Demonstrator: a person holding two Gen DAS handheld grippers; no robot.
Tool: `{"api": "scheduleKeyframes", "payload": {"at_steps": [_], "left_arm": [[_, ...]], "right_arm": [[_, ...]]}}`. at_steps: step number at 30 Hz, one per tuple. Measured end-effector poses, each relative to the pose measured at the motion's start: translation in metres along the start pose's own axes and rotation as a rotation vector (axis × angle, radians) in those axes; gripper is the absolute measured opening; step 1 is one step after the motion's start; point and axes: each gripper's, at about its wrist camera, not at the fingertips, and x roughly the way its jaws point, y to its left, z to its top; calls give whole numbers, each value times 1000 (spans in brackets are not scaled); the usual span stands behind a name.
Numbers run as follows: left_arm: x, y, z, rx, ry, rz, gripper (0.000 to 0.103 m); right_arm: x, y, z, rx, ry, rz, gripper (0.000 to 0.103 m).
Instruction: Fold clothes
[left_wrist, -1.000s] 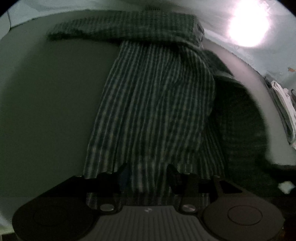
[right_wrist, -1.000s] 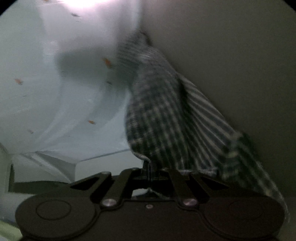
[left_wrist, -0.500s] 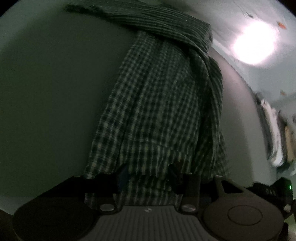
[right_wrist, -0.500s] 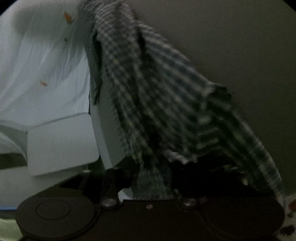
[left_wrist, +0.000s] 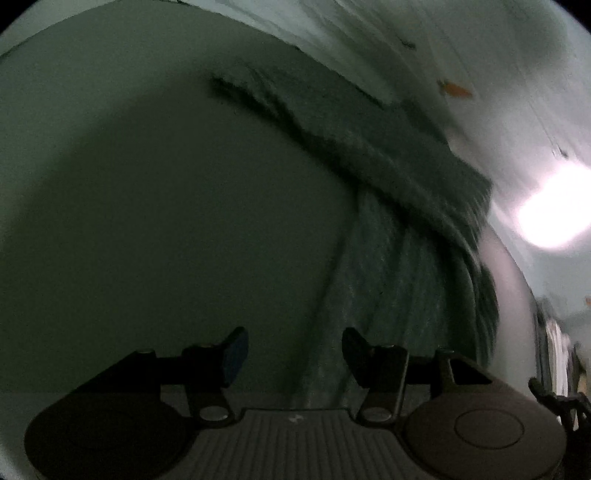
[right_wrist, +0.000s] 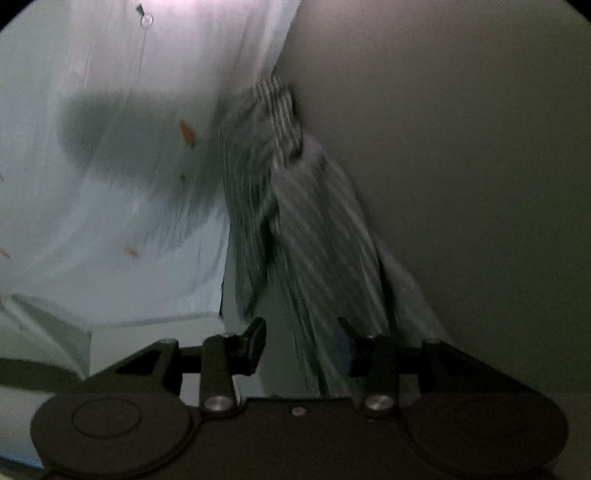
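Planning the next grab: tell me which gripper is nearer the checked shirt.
Right. The right gripper has the checked shirt between its open fingers; the opening left gripper sits beside its edge.

My shirt (left_wrist: 391, 206) is soft woven checked cloth; the table (left_wrist: 155, 221) looks smooth and matt; my tongs (right_wrist: 301, 345) are matt black plastic.

1. The shirt (left_wrist: 388, 258) is dark green with pale checks and stripes, blurred.
2. The surface (left_wrist: 166, 221) is plain grey-green.
3. The sheet (right_wrist: 110, 184) is pale blue-white with small orange flecks.
4. The fingers (left_wrist: 234, 350) are black with blue pads.
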Motion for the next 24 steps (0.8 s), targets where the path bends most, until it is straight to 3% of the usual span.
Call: {"api": "scheduleKeyframes", "payload": {"at_steps": [4, 8, 12, 15, 19, 20, 21, 22, 23, 24], "left_arm": [[26, 8, 52, -50, -44, 26, 65], [53, 11, 111, -56, -97, 102, 70], [87, 12, 165, -97, -139, 119, 75], [104, 14, 191, -130, -205, 154, 80], [118, 7, 204, -151, -296, 218, 80], [121, 4, 204, -154, -317, 233, 75], [123, 2, 203, -145, -339, 253, 57], [124, 0, 203, -129, -353, 279, 45], [127, -3, 202, -115, -364, 316, 16], [128, -2, 202, -117, -362, 318, 11]], "right_arm": [[34, 16, 48, -11, -61, -35, 45], [63, 28, 97, -48, -128, -83, 60], [114, 46, 162, -113, -174, -189, 61], [146, 51, 198, -140, -192, -239, 62], [184, 54, 225, -187, -182, -285, 63], [191, 55, 227, -204, -181, -291, 64], [194, 58, 228, -227, -189, -284, 59], [196, 59, 229, -246, -190, -276, 37], [198, 60, 229, -258, -189, -277, 14], [199, 62, 229, -268, -194, -284, 8]]}}
